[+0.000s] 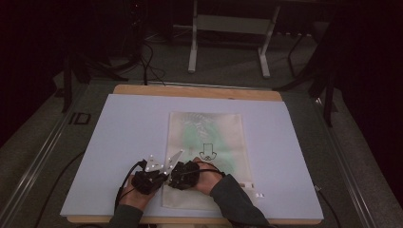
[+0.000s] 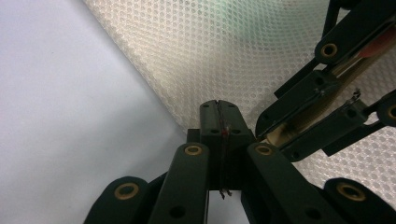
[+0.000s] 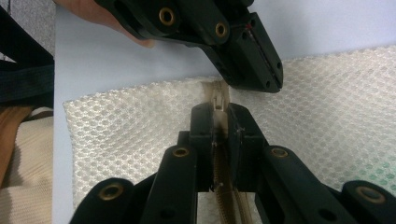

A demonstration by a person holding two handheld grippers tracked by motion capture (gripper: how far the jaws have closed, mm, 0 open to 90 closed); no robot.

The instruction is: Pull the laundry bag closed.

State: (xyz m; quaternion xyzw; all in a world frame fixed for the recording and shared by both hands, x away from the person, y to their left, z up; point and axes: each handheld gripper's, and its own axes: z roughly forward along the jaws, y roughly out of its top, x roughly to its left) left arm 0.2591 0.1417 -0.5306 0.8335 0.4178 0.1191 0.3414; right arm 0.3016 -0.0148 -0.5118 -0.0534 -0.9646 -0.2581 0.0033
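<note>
From the high view, your cream mesh zip bag (image 1: 209,152) lies flat on the pale lavender foam sheet (image 1: 119,142) covering the wooden table (image 1: 190,90), its near left corner under your two hands; a small black line drawing is printed mid-bag, no lettering legible; your left gripper (image 1: 151,176) and right gripper (image 1: 183,175) sit side by side, nearly touching, at that corner; beyond the table the room is dark, with grey carpet, loose black cables (image 1: 147,61) and a white metal table frame (image 1: 228,38); in the left gripper view, your left gripper (image 2: 218,120) has its jaws pressed together at the mesh bag's (image 2: 224,56) edge, though whether fabric is caught between them you cannot tell; in the right gripper view, your right gripper (image 3: 219,122) is clamped on the beige zipper pull (image 3: 218,100), the beige zipper tape (image 3: 229,196) running back between its jaws.
</note>
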